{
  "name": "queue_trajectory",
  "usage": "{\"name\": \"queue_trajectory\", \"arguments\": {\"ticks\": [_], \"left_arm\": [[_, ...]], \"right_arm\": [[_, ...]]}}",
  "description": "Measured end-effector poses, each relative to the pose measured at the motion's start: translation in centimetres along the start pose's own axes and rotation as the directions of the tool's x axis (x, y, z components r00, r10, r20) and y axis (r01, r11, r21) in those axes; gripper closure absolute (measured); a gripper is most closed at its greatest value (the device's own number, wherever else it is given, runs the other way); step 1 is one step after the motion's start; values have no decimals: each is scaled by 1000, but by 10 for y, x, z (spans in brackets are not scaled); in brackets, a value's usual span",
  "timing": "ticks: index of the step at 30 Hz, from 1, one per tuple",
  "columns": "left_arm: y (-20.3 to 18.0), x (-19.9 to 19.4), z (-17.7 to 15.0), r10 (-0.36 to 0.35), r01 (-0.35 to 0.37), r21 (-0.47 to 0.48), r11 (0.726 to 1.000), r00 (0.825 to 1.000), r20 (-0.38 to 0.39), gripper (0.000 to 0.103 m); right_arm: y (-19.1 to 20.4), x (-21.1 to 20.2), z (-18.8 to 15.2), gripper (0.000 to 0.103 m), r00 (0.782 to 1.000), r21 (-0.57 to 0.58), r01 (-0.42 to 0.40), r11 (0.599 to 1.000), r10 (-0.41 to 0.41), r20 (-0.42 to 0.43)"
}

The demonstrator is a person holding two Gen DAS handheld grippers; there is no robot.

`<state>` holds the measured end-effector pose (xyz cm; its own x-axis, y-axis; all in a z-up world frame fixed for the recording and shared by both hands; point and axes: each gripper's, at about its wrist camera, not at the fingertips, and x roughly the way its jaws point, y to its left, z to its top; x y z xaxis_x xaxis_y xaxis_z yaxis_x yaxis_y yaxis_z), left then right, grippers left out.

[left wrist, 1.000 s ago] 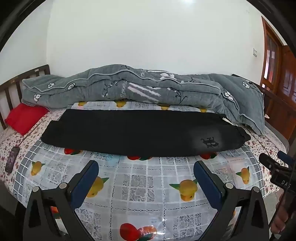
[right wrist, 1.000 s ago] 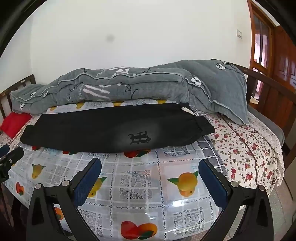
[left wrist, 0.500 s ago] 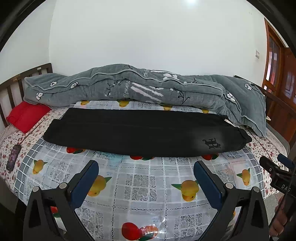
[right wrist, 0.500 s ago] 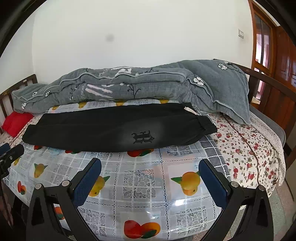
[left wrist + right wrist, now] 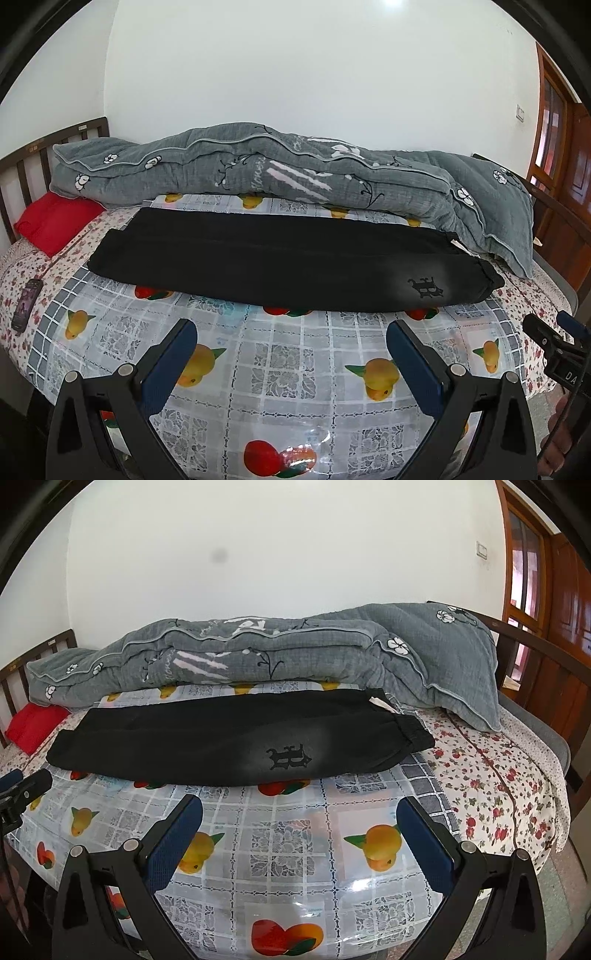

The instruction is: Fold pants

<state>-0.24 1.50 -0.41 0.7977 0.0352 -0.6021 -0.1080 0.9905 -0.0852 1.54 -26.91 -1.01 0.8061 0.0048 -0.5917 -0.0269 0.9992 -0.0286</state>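
A bed (image 5: 535, 295) fills both views, its mattress under a floral sheet. A glossy plastic cloth (image 5: 295, 354) printed with fruit and grey squares lies over the near part. Along the far side, against the white wall, a grey quilt (image 5: 295, 173) is bunched in a long roll.

In front of the quilt, on the plastic cloth, the black pants (image 5: 280, 262) lie flat across the bed. The legs appear stacked one on the other, so the lengthwise fold looks done. The waistband (image 5: 410, 731) sits at the right end, the cuffs at the left, and a dark emblem (image 5: 288, 758) shows near the waist. The crosswise folds appear to be left.

A red pillow (image 5: 55, 225) rests by the slatted headboard at the left, and a phone (image 5: 26, 308) lies on the sheet near that edge.

The left gripper (image 5: 291, 360) hovers over the near edge of the bed with its blue-padded fingers spread wide, holding nothing. The right gripper (image 5: 299, 834) does likewise, also apart from the pants.
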Motion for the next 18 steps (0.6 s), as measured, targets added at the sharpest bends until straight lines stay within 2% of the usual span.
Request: {"name": "queue_trajectory", "arguments": {"ticks": [18], "left_arm": [[-1, 0, -1, -1, 1, 0, 1000, 1000, -11, 0]], "right_arm": [[-4, -3, 2, 0, 1000, 2, 1, 1000, -1, 5]]}}
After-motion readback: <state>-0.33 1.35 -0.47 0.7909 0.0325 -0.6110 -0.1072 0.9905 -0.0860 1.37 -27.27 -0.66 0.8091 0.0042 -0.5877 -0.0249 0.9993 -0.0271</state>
